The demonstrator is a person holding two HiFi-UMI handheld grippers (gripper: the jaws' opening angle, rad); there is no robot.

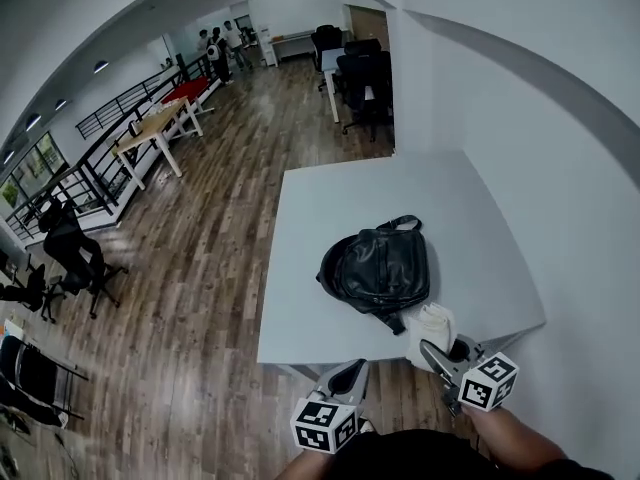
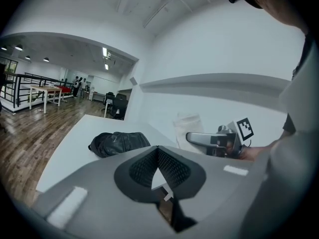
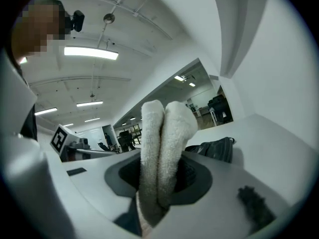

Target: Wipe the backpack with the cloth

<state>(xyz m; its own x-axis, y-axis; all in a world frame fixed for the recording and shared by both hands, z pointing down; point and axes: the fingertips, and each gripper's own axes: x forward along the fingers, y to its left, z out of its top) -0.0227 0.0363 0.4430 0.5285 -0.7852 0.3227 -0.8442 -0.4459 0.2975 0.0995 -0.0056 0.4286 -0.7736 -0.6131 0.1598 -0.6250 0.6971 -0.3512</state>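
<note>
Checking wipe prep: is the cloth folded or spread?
Folded: the cloth sits doubled into two thick lobes in the right claw.

The white table (image 1: 340, 203) before me stands on the wooden floor (image 1: 190, 298), one side against the wall (image 1: 530, 128). A black leather backpack (image 1: 378, 266) lies on it, toward my near edge.

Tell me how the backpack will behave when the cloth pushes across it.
The backpack lies slumped and creased, so it will probably dent softly. Its glossy skin suggests the cloth will glide. Nothing pins it to the smooth table, so it may slide.
</note>
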